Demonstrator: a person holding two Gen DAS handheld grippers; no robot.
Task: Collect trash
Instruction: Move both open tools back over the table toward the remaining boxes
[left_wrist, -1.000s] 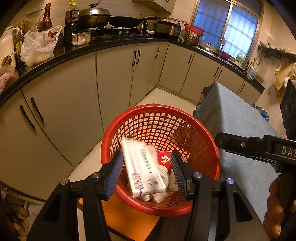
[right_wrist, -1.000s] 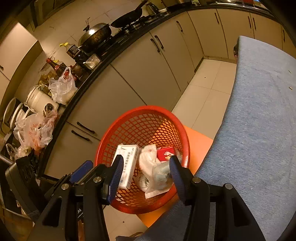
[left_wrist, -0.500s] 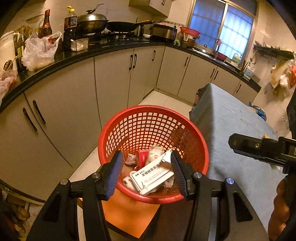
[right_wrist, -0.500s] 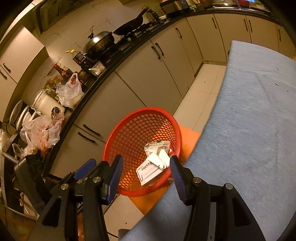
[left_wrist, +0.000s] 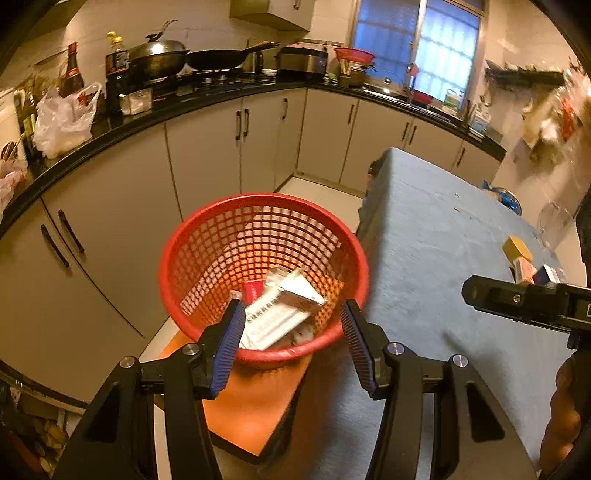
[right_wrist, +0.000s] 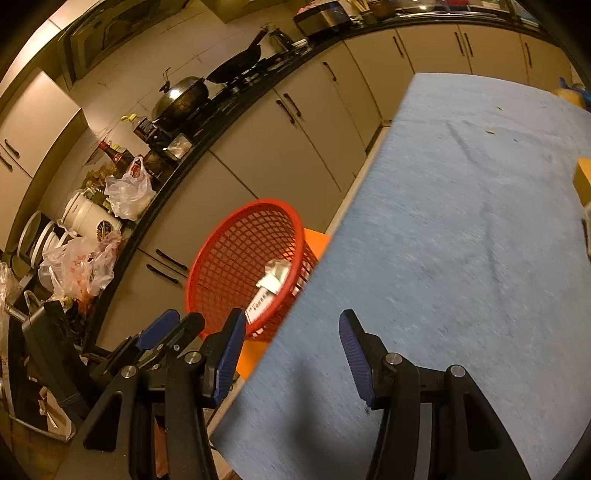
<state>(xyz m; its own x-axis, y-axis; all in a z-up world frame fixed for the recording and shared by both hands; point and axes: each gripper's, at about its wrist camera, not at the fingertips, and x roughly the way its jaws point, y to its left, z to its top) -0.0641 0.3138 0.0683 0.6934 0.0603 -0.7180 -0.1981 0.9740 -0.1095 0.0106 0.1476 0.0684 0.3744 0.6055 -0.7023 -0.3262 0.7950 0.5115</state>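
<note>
- The blue-grey cloth-covered table (right_wrist: 461, 229) fills the right side.
- The red plastic mesh basket (left_wrist: 207, 236) stands on an orange board (left_wrist: 251, 406) just beside the table's edge.
- The white printed carton (left_wrist: 280, 314) lies inside the basket among other trash.
- The left gripper (left_wrist: 291, 347) and right gripper (right_wrist: 291, 350) each stand partly apart, holding nothing.
- Small coloured boxes (left_wrist: 524, 262) sit on the table's far side.
</note>
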